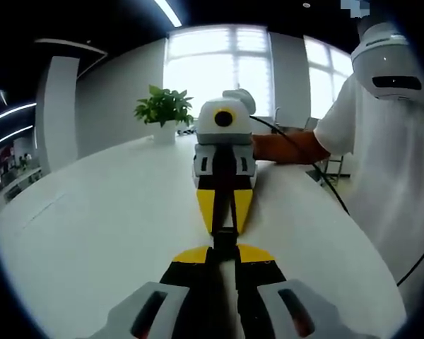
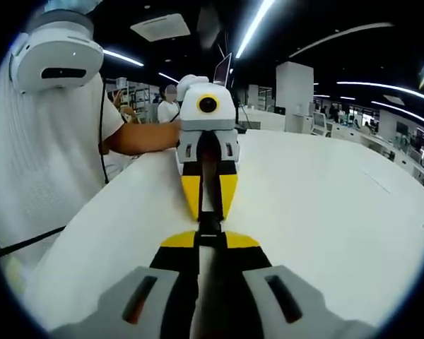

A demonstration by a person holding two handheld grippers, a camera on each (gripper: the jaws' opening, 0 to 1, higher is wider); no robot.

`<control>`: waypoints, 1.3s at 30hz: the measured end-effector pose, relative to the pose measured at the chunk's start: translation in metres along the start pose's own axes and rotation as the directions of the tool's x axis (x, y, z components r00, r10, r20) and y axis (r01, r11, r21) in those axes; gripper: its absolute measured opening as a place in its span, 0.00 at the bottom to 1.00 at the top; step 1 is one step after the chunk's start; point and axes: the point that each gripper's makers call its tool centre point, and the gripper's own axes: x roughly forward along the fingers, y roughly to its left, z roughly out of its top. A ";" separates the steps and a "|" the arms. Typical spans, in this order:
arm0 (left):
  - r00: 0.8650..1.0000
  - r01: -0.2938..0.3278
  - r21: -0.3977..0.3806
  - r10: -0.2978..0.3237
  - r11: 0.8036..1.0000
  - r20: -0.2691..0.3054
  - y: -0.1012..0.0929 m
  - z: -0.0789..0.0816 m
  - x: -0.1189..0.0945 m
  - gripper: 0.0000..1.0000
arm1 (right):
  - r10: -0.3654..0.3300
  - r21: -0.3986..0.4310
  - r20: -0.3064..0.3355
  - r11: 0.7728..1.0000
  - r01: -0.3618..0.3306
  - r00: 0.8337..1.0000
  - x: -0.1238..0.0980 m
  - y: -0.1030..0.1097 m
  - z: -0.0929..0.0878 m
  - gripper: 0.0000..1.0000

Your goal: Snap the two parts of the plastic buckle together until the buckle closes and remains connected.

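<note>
In the left gripper view, my left gripper (image 1: 224,247) rises from the bottom with its 2 black-and-yellow jaws pressed close, pinching one end of the small black plastic buckle (image 1: 225,239). The buckle hangs just above the white curved desk (image 1: 99,233), between my 2 grippers, which meet tip to tip. I cannot tell whether its 2 parts are fully latched, as the jaws cover most of it. Straight ahead, my right gripper (image 1: 225,215) points back at me, its yellow tips narrowed onto the other end of the buckle, with its grey-and-white body behind. Beyond it my forearm (image 1: 286,147) lies along the desk, and the white short sleeve (image 1: 339,127) of my shirt is at the right. Farther off, a green leafy plant in a white pot (image 1: 164,113) stands on the desk before a bright window (image 1: 219,67).

In the right gripper view, my right gripper (image 2: 209,236) comes up from the bottom, jaws drawn together on the black buckle (image 2: 210,227). The left gripper (image 2: 209,205) faces me from just past it, yellow tips closed on the same piece. The white desk (image 2: 325,212) spreads away to the right. My white shirt (image 2: 49,162) is at the left, and another person (image 2: 169,106) in white stands far behind, under long ceiling light strips (image 2: 258,25).
</note>
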 end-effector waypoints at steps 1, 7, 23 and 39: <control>1.000 -0.001 0.000 0.001 1.000 0.001 0.000 0.000 0.000 0.10 | -0.002 0.003 -0.001 1.000 0.002 1.000 0.000 -0.001 0.000 0.11; 1.000 -0.007 0.007 0.007 1.000 0.003 0.001 -0.001 -0.001 0.11 | -0.017 0.005 -0.007 1.000 0.017 1.000 -0.001 -0.002 -0.001 0.11; 1.000 -0.022 -0.010 0.022 1.000 0.006 -0.003 -0.001 -0.002 0.11 | -0.035 0.003 -0.010 0.999 0.035 0.999 0.000 0.002 0.001 0.12; 0.999 -0.028 -0.016 0.028 0.999 0.022 -0.004 0.003 -0.002 0.38 | -0.034 0.002 -0.005 0.999 0.034 0.999 0.001 0.005 0.001 0.12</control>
